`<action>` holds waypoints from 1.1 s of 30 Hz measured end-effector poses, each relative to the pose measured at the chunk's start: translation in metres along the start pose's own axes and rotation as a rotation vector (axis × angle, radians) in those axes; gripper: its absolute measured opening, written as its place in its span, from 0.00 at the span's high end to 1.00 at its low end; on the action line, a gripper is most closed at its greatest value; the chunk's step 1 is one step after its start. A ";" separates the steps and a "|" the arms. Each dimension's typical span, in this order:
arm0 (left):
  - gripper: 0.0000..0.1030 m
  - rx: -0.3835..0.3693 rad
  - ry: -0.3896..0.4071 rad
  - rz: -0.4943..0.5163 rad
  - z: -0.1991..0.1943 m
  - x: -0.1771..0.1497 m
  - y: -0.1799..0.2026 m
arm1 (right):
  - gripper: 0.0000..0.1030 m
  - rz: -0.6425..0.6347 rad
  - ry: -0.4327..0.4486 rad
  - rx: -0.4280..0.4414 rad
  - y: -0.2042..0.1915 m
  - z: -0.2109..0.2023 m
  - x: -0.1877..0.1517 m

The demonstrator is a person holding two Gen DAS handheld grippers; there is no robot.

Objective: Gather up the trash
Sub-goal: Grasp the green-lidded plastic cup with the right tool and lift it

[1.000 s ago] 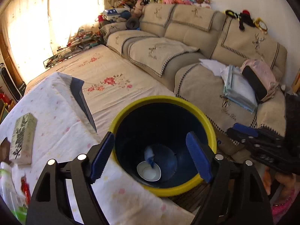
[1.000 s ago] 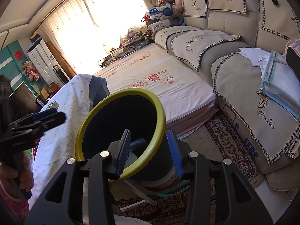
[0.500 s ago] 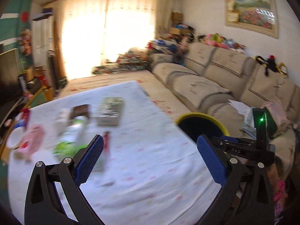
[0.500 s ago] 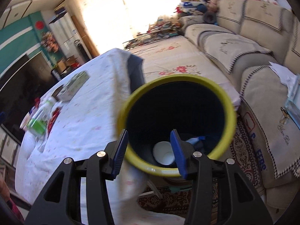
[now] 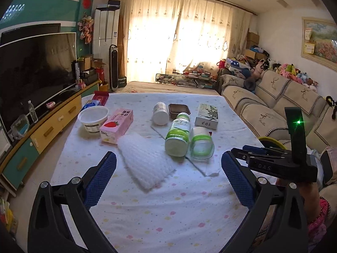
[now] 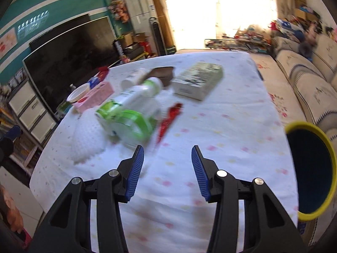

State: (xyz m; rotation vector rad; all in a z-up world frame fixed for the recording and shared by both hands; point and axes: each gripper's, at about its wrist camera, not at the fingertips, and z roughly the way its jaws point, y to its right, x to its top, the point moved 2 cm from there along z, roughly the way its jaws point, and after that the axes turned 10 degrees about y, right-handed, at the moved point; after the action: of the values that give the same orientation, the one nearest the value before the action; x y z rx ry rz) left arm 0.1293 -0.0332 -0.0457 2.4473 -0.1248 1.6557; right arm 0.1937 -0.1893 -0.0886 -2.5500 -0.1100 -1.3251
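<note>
Trash lies on a table with a dotted white cloth (image 5: 147, 210): white bubble wrap (image 5: 145, 164), a green-labelled bottle (image 5: 178, 135), a clear green-banded cup (image 5: 201, 145), a pink strawberry carton (image 5: 117, 125), a white tub (image 5: 92, 119), a white jar (image 5: 160, 113), a brown tray (image 5: 179, 108) and a printed box (image 5: 206, 116). My left gripper (image 5: 168, 179) is open and empty above the near table. My right gripper (image 6: 167, 170) is open and empty; it also shows in the left wrist view (image 5: 273, 162). The yellow-rimmed bin (image 6: 311, 172) stands at the table's right edge.
A red wrapper (image 6: 168, 120) lies beside the cup. A TV (image 5: 35, 67) on a low cabinet stands left. A beige sofa (image 5: 273, 105) runs along the right. A bright curtained window (image 5: 179, 42) is at the back.
Both grippers have swung away from the bin and now face the table with the trash. The right gripper's jaws have opened wider.
</note>
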 end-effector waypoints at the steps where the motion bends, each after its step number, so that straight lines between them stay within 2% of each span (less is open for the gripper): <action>1: 0.05 0.002 -0.007 -0.015 0.000 -0.002 -0.006 | 0.55 -0.018 -0.002 0.008 -0.013 0.005 0.003; 4: 0.05 0.004 -0.017 -0.049 -0.001 -0.007 -0.013 | 0.47 -0.061 -0.003 0.002 -0.043 0.022 0.008; 9: 0.05 0.005 -0.019 -0.079 -0.005 -0.011 -0.028 | 0.43 -0.072 -0.014 -0.046 -0.064 0.050 0.012; 17: 0.05 -0.006 -0.044 -0.108 0.002 -0.015 -0.038 | 0.42 -0.088 -0.034 -0.128 -0.067 0.071 0.015; 22: 0.05 -0.010 -0.059 -0.132 0.008 -0.019 -0.043 | 0.42 -0.052 -0.017 -0.129 -0.056 0.066 0.021; 28: 0.05 -0.014 -0.080 -0.138 0.015 -0.024 -0.040 | 0.42 -0.077 -0.052 -0.131 -0.067 0.080 0.012; 33: 0.05 -0.014 -0.086 -0.144 0.015 -0.027 -0.041 | 0.46 -0.081 -0.043 -0.160 -0.067 0.087 0.013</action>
State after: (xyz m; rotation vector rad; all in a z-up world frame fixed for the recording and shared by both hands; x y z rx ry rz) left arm 0.1404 0.0033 -0.0805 2.4547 0.0278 1.4862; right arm 0.2581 -0.1021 -0.1126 -2.7348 -0.1219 -1.3598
